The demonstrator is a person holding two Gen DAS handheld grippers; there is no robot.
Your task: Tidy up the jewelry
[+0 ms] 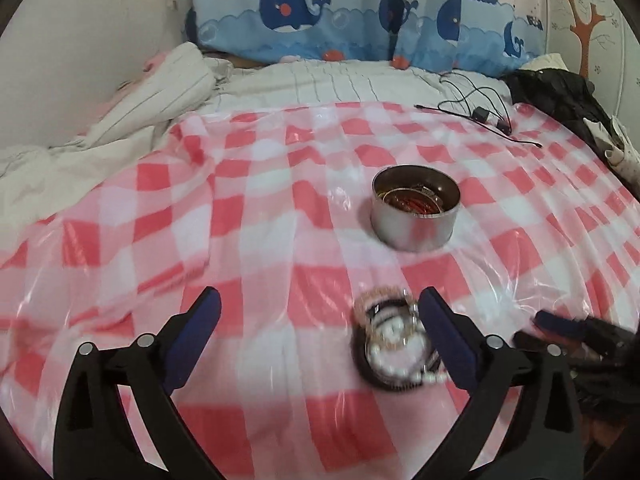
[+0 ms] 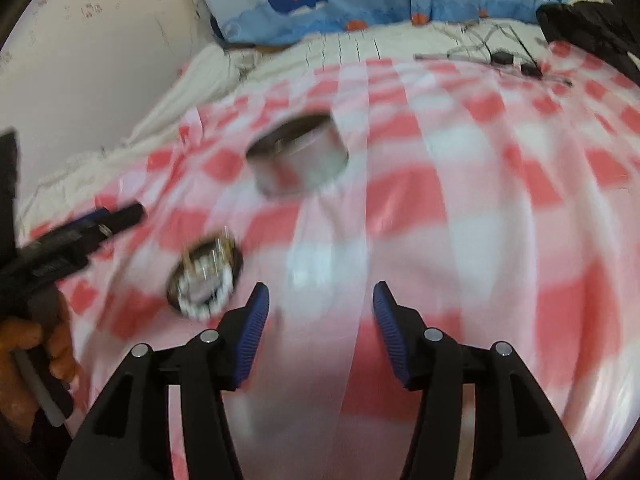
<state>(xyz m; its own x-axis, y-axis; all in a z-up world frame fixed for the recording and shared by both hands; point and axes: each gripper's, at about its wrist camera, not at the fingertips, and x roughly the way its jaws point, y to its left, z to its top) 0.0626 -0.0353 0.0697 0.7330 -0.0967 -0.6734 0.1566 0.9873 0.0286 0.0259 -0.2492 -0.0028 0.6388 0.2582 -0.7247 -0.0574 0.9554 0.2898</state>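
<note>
A round metal tin [image 1: 415, 213] stands on the pink checked cloth [image 1: 240, 208] and holds red and gold jewelry. It also shows blurred in the right wrist view [image 2: 298, 158]. A heap of bracelets [image 1: 394, 338] with white beads, pink beads and a dark band lies on the cloth, also seen in the right wrist view [image 2: 206, 278]. My left gripper [image 1: 320, 310] is open and empty, its right finger beside the heap. My right gripper [image 2: 320, 300] is open and empty above the cloth, right of the heap.
Black cables with a small adapter [image 1: 484, 116] lie at the cloth's far edge. A dark bag [image 1: 560, 100] sits far right. White bedding [image 1: 120, 120] bunches on the left. Whale-print pillows [image 1: 360, 20] line the back wall.
</note>
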